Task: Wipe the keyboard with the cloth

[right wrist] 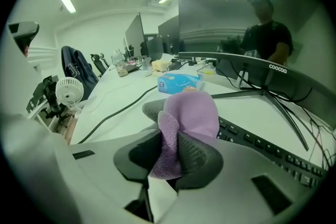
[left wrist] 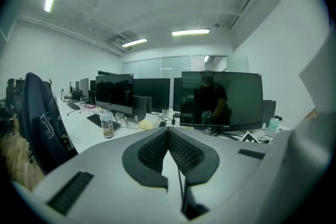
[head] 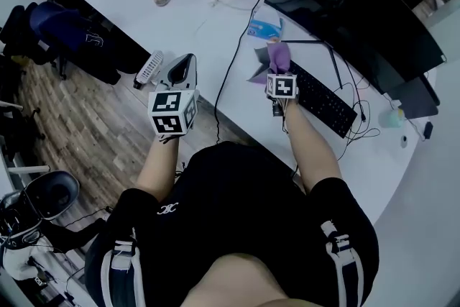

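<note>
A soft purple cloth (right wrist: 191,113) is pinched by the right claw (right wrist: 176,152) at one end of the flat black keyboard (head: 325,103). The left claw (left wrist: 168,134) is pressed together, well left of the keyboard.

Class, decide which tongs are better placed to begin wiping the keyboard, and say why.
Right. The right tongs are shut on the purple cloth, close to the keyboard. The left tongs are shut, empty and farther from it.

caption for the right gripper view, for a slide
Right tool shut on a purple cloth, close by the black keyboard.
</note>
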Motion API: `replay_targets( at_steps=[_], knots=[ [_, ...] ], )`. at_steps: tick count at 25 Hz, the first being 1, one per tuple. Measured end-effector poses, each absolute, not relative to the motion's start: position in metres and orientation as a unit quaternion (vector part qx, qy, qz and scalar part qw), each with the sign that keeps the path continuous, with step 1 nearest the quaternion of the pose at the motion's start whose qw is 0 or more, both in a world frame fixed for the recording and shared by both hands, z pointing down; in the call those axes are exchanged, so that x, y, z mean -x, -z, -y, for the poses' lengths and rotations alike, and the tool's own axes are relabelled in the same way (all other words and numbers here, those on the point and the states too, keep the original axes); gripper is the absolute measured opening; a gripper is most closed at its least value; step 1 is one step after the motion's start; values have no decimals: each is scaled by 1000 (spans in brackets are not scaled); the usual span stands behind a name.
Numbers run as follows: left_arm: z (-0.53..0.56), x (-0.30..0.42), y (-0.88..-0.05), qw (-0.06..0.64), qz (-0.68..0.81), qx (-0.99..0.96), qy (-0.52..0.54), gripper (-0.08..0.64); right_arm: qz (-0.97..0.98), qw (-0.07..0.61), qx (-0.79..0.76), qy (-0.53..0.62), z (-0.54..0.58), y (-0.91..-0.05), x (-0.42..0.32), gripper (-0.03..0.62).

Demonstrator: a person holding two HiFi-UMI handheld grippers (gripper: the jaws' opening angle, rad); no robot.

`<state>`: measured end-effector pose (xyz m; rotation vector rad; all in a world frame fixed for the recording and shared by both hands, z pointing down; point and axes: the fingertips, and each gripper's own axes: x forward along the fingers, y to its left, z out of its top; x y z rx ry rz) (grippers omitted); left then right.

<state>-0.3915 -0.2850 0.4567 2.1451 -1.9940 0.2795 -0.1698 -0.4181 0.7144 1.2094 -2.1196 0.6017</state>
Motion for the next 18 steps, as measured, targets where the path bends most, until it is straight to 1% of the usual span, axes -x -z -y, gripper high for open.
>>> replay_targets(
  at_steps=[8, 11, 14, 18],
  knots=[
    [284, 411, -459, 103, 680, -721, -84, 14, 792, 353, -465, -180, 444, -713, 188, 107],
    [285, 415, -456, 101, 679, -722, -80, 14, 797, 359, -454, -174, 452, -718, 197, 107],
    [285, 415, -454, 100, 677, -726, -74, 14, 786, 367, -472, -157, 456, -713, 189, 107],
    [285, 410, -456, 103, 669, -733, -72, 14, 779, 335, -504, -165, 462, -712, 173, 109]
  ],
)
